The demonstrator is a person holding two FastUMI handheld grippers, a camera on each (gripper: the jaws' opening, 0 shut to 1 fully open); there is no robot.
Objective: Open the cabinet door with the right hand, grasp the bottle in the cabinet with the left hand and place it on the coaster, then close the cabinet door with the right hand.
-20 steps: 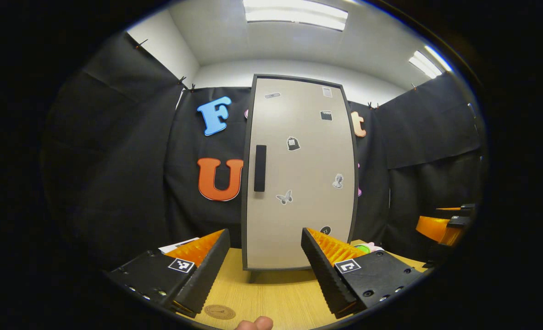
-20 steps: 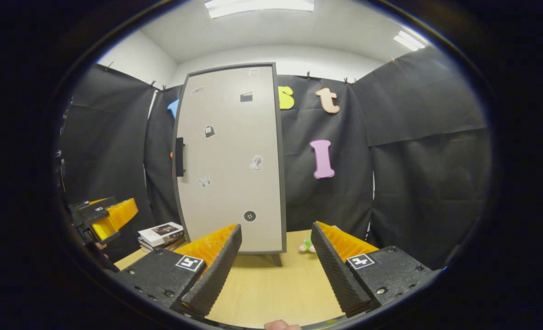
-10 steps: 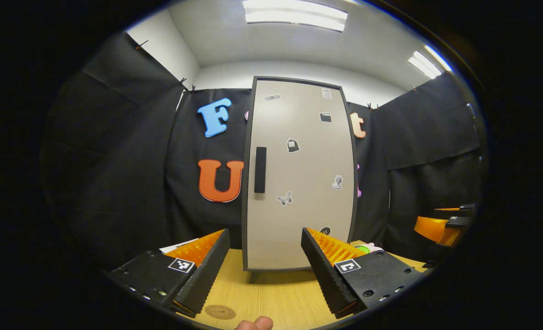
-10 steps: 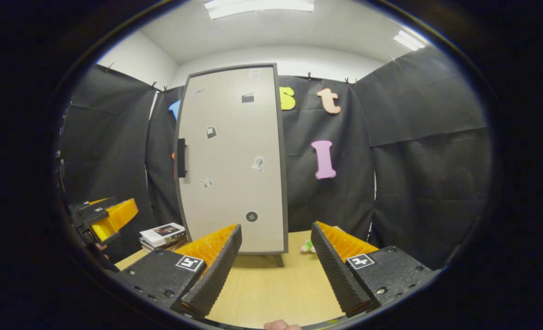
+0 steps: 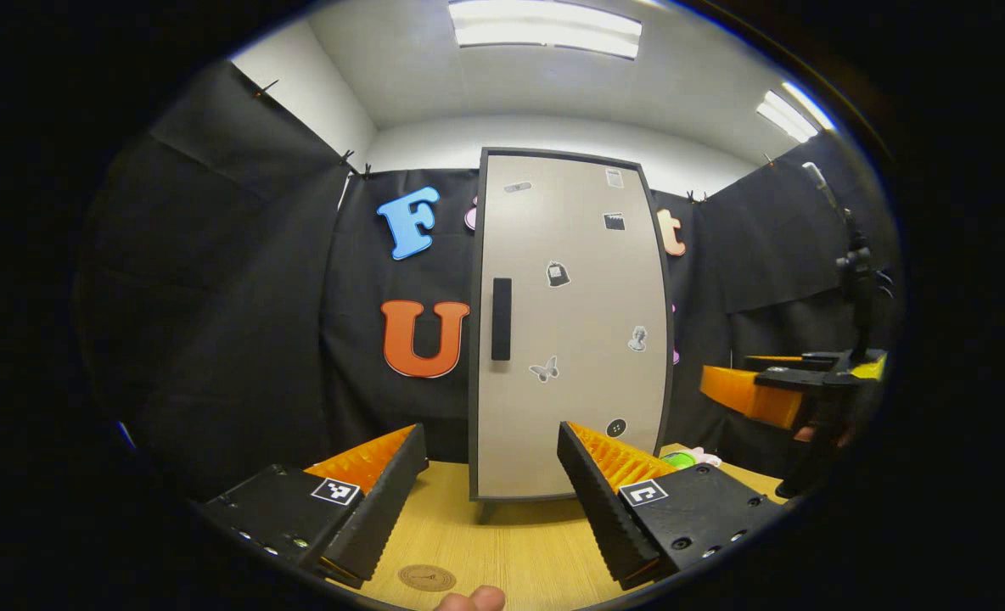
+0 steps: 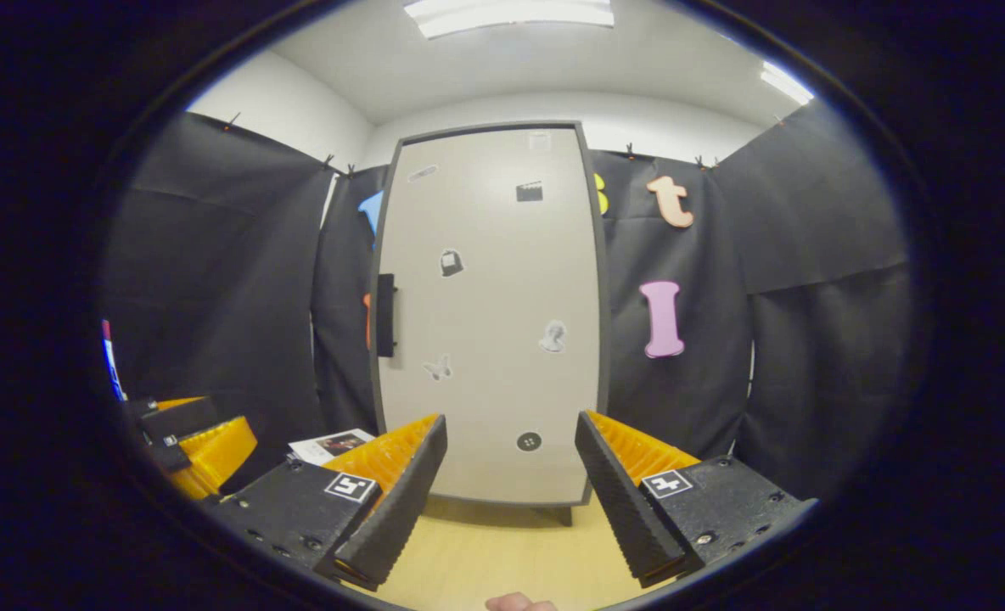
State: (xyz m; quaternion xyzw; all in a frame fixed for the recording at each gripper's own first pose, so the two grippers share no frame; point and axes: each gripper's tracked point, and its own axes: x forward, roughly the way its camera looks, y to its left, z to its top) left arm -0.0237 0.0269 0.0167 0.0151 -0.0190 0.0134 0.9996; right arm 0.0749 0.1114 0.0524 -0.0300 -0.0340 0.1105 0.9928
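A tall grey cabinet [image 5: 570,339] with a dark frame stands on the wooden table [image 5: 511,543], its door shut. A black vertical handle [image 5: 501,319] sits at the door's left side, also seen in the right gripper view as the handle [image 6: 385,315] on the cabinet [image 6: 490,322]. A round brown coaster [image 5: 427,578] lies on the table just before my left gripper [image 5: 491,475], which is open and empty. My right gripper [image 6: 511,462] is open too, facing the door from a short way off. The right gripper [image 5: 774,390] shows at the right of the left gripper view. The bottle is hidden.
A stack of books [image 6: 333,443] lies left of the cabinet. A small green and pink toy [image 5: 685,459] rests at the cabinet's right foot. Black cloth walls close the booth on all sides. The left gripper [image 6: 201,441] shows low at the left of the right gripper view.
My right gripper has moved forward and left toward the cabinet door, which looks larger now. In the left gripper view it has advanced further into sight. My left gripper barely shifted.
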